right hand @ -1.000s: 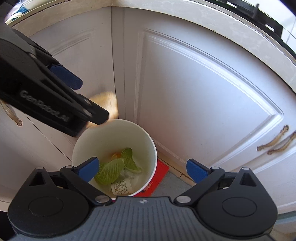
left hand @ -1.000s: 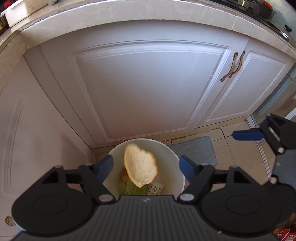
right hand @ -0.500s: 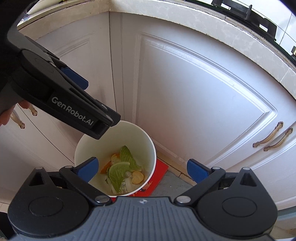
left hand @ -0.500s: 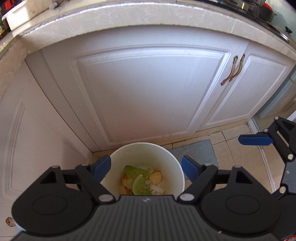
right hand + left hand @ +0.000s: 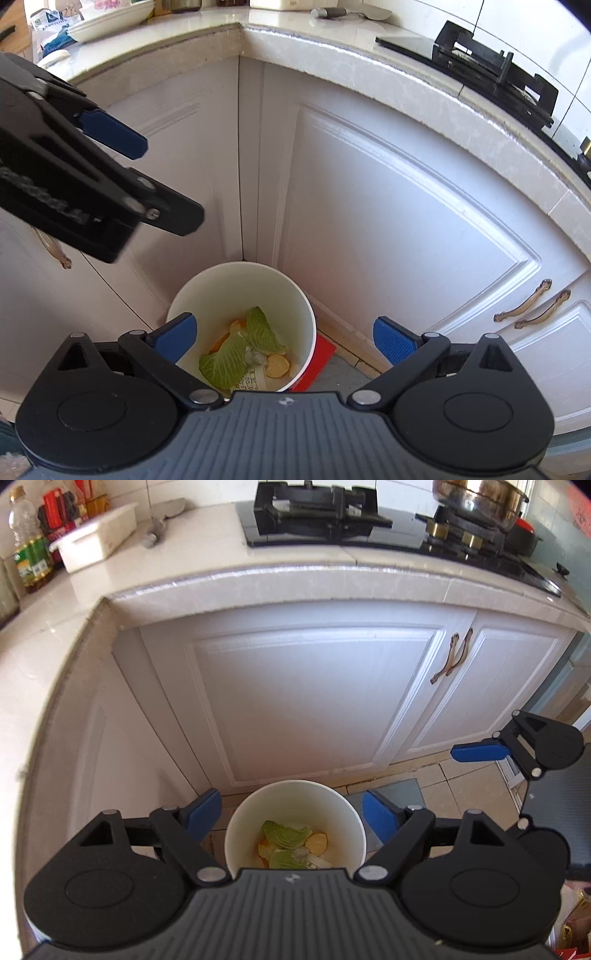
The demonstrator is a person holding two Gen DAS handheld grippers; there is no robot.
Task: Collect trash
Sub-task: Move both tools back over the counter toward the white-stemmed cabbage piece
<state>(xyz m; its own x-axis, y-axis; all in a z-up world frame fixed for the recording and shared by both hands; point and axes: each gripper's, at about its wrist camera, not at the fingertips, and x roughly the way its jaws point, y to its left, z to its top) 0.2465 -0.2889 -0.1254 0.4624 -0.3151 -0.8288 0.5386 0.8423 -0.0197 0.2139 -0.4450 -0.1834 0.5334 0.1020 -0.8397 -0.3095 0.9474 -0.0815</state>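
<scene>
Two hand-held grippers with black frames and blue finger pads point steeply down toward a kitchen floor. The left gripper (image 5: 291,814) has its jaws spread wide and holds nothing; between its pads, lower down, sits a white round bin (image 5: 295,794) on the floor. The right gripper (image 5: 282,338) is likewise released, jaws wide apart and empty, above the same bin (image 5: 240,280). Inside the bin lie the collected scraps: green cabbage leaves (image 5: 225,363), a pale round peel (image 5: 277,365), orange bits and a piece of printed paper. The bin stands in the inner corner where two runs of white panelled cabinet doors (image 5: 314,701) meet, close to their base. A red flat item (image 5: 319,363) lies on the floor tiles just behind the bin. Above the cabinets runs a pale stone countertop (image 5: 295,579) carrying a black gas hob (image 5: 314,513), a steel pot (image 5: 480,498), a white tray (image 5: 96,541) and bottles (image 5: 29,546) at the far left.
</scene>
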